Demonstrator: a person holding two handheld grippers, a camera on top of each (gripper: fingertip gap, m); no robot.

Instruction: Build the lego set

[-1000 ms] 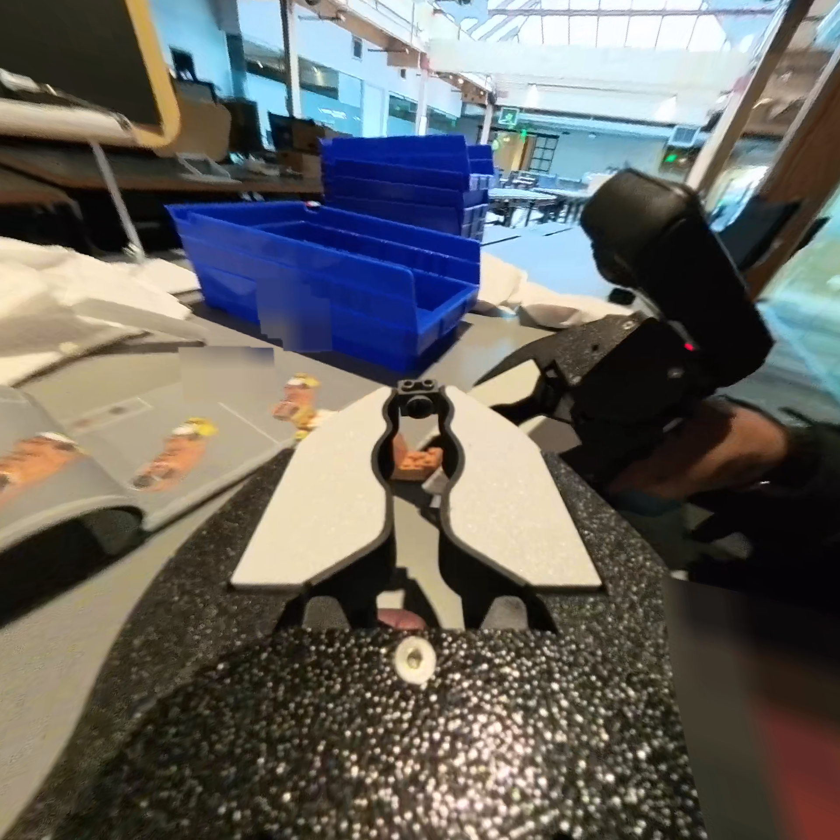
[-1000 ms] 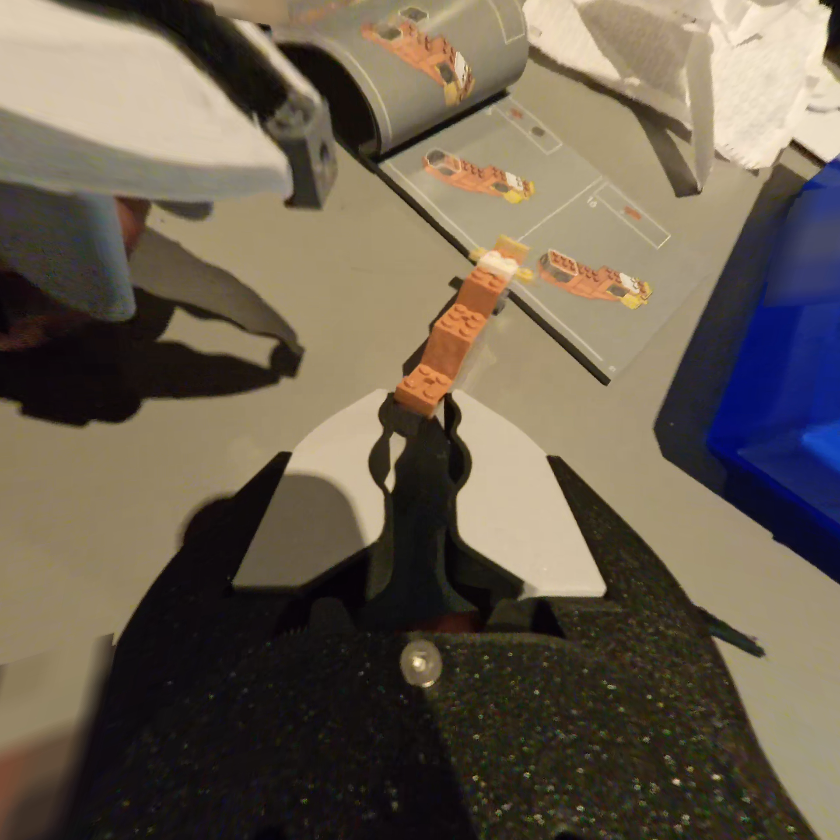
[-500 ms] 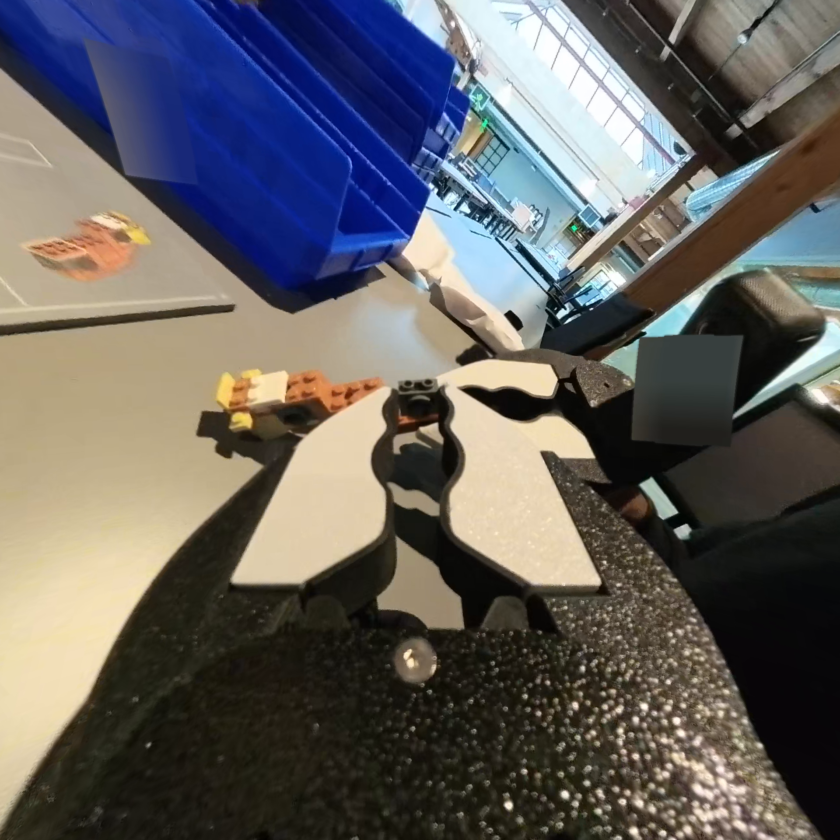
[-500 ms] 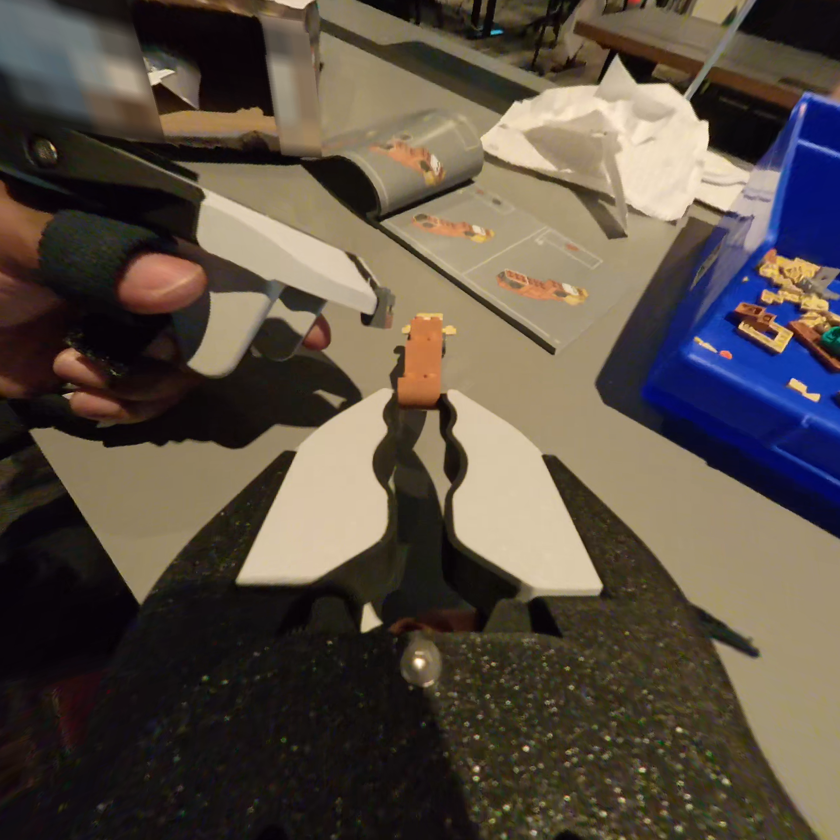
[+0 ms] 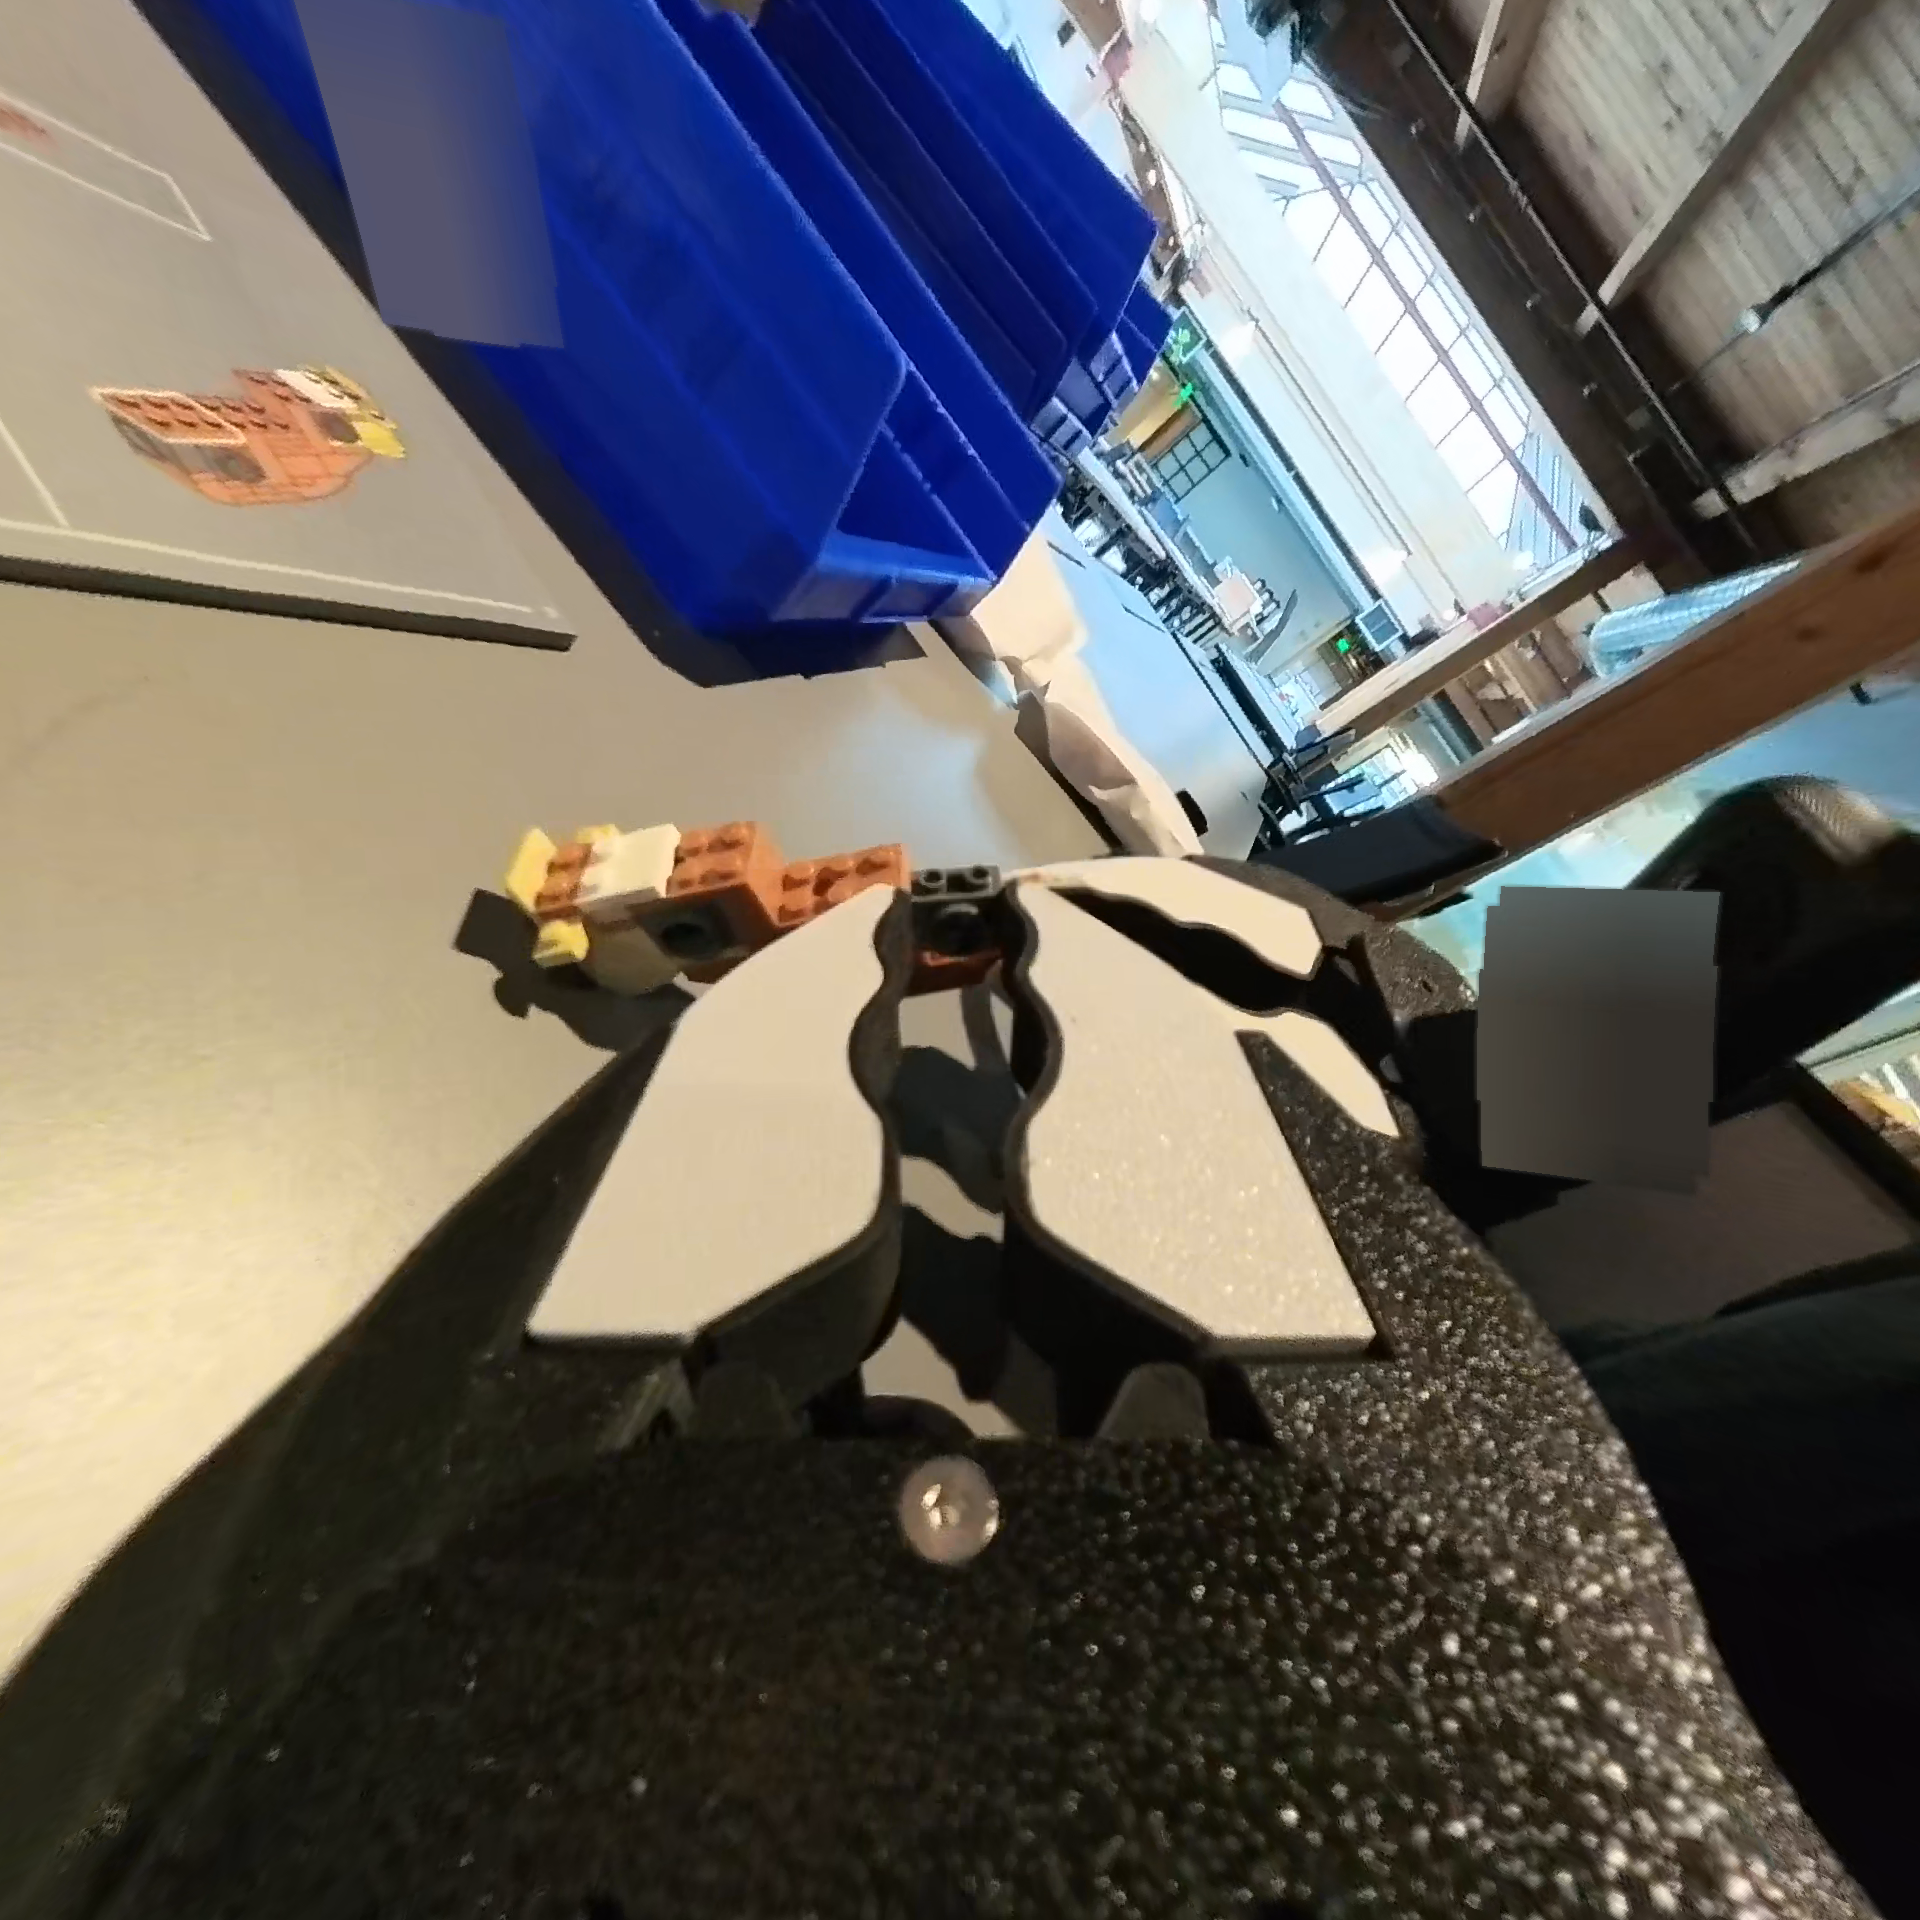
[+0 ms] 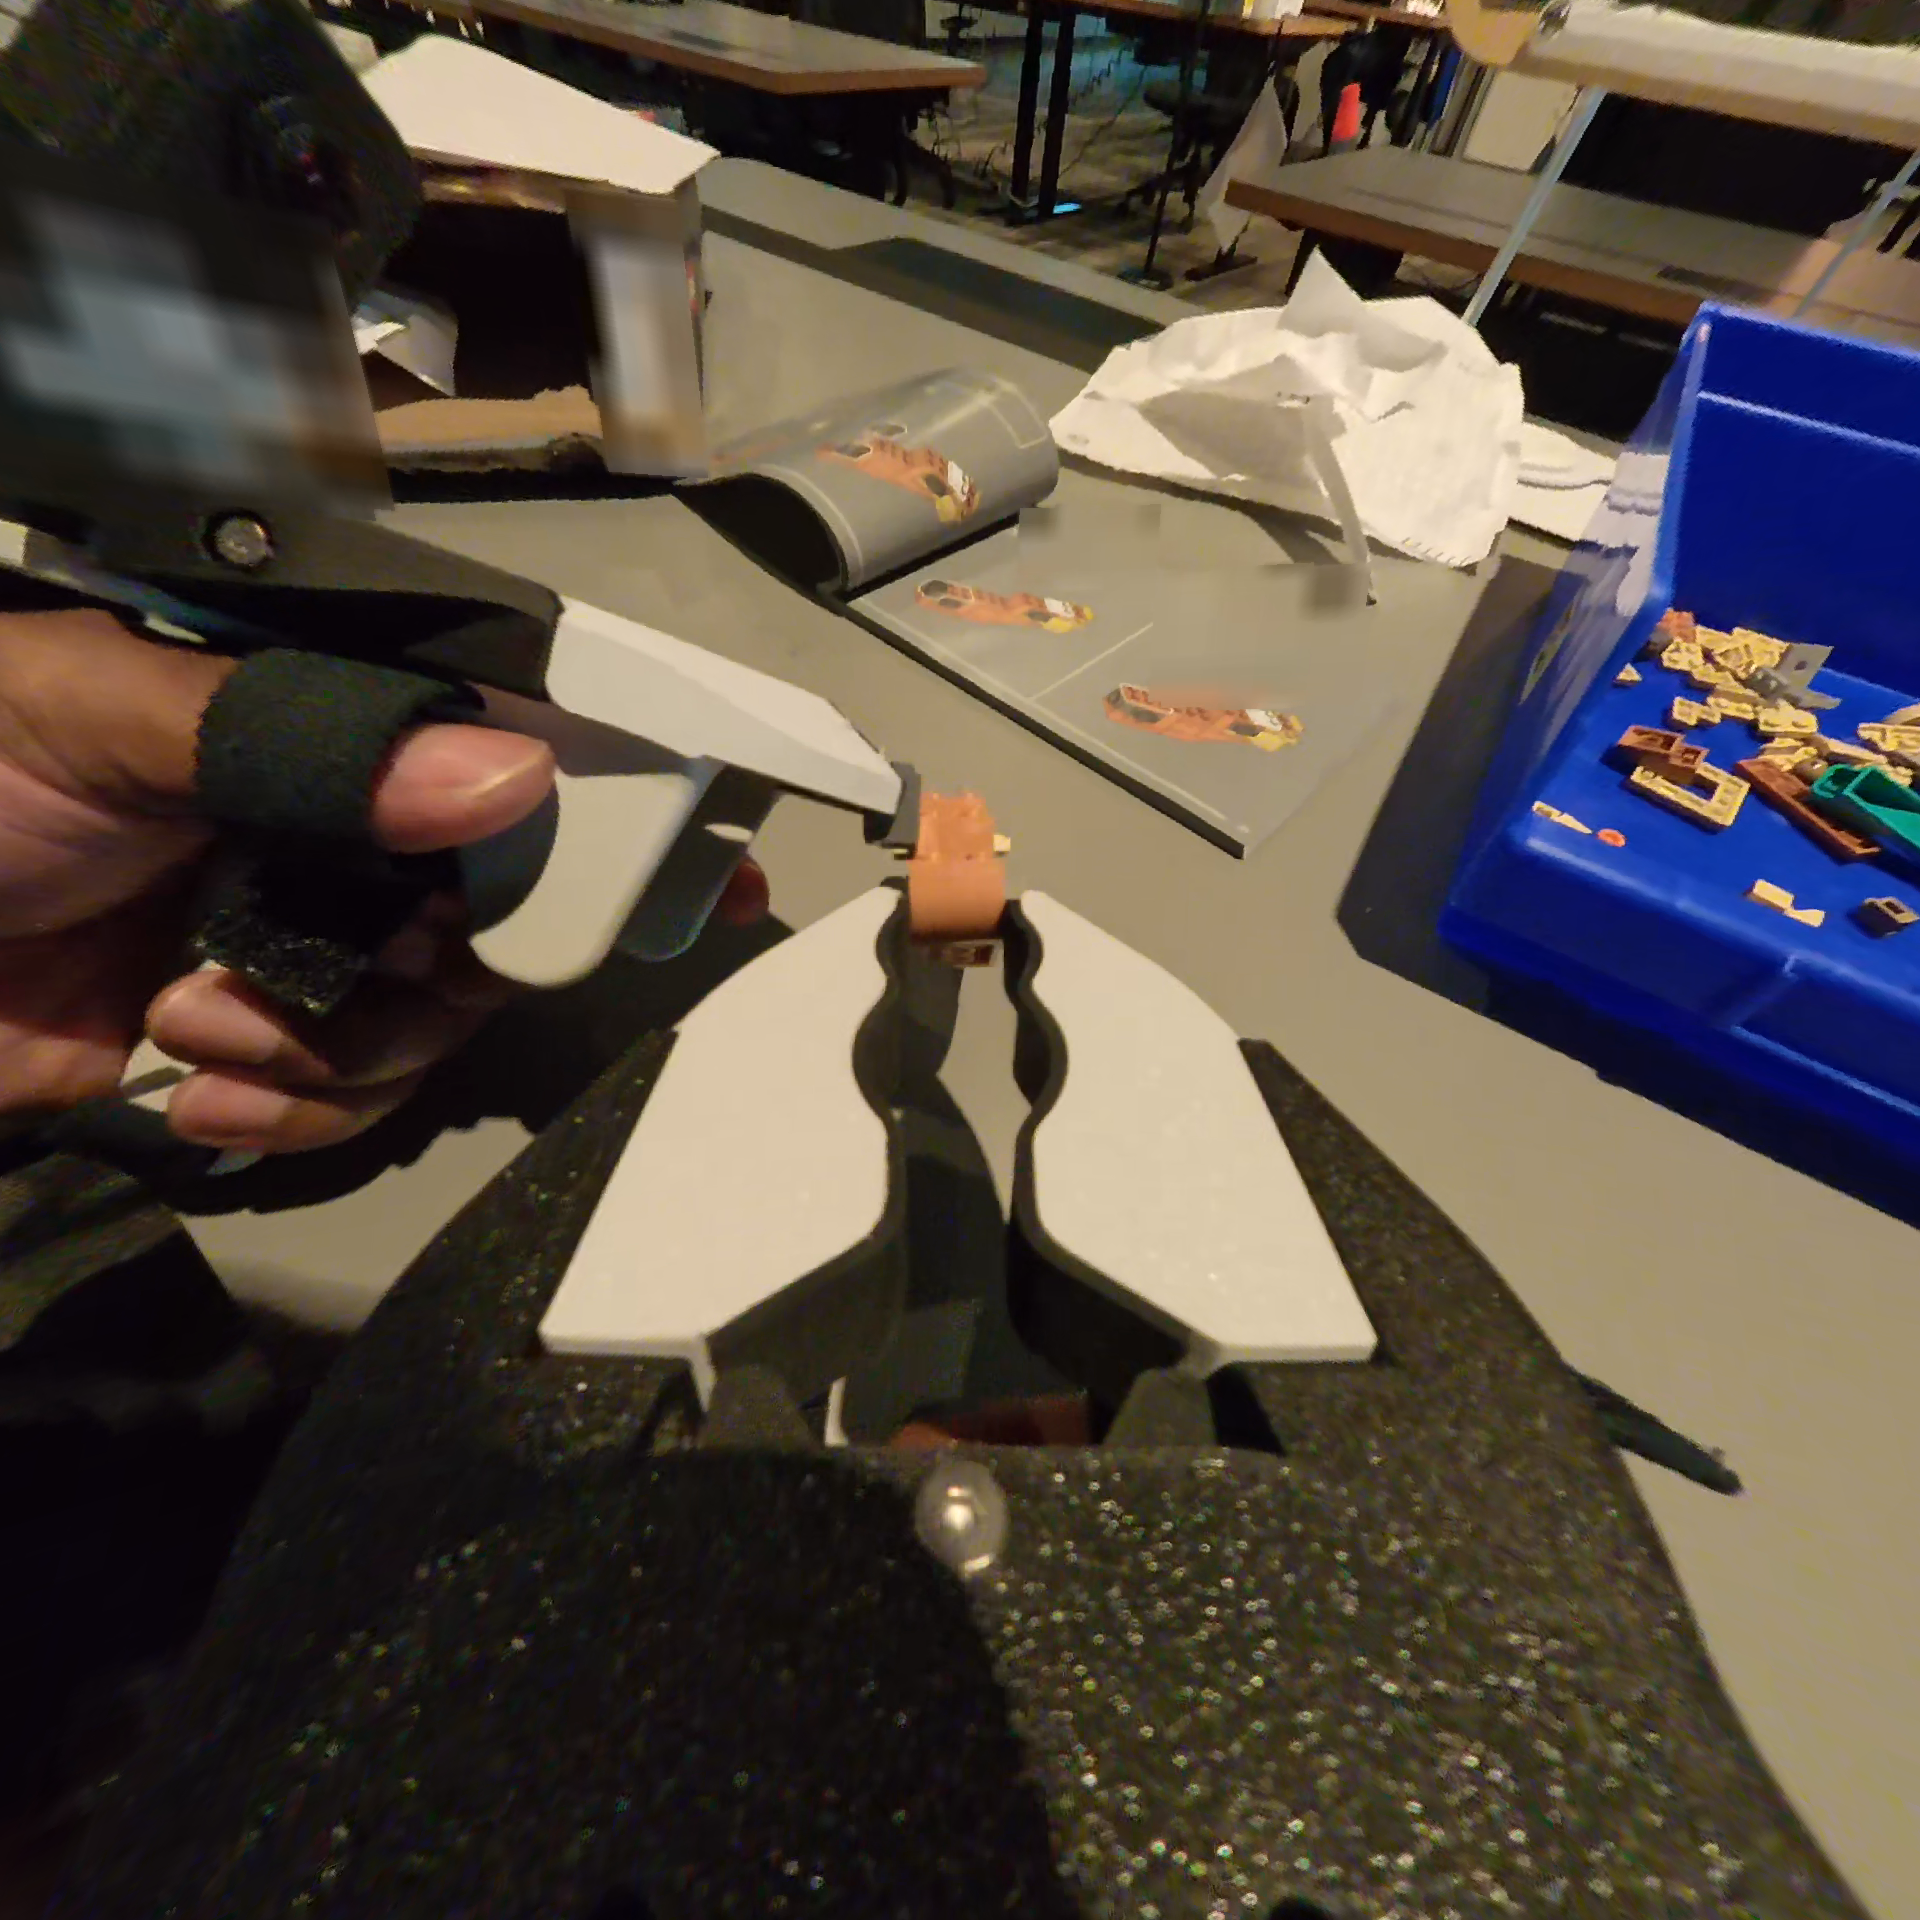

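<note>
With the right tongs [image 6: 954, 914] clamped on the rear of the brown model [image 6: 956, 857] above the bench [image 6: 1299, 1039], the left tongs [image 5: 954, 914], gripping a black brick [image 5: 956, 904], should press it squarely against the model's side, near the right tongs.

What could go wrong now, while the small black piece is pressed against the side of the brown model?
1. The left hand-held gripper pinches the black piece only at its tips; it may twist or slip.
2. The right hand-held gripper holds the brown model by one end, so sideways pressure could lever it loose above the table.
</note>
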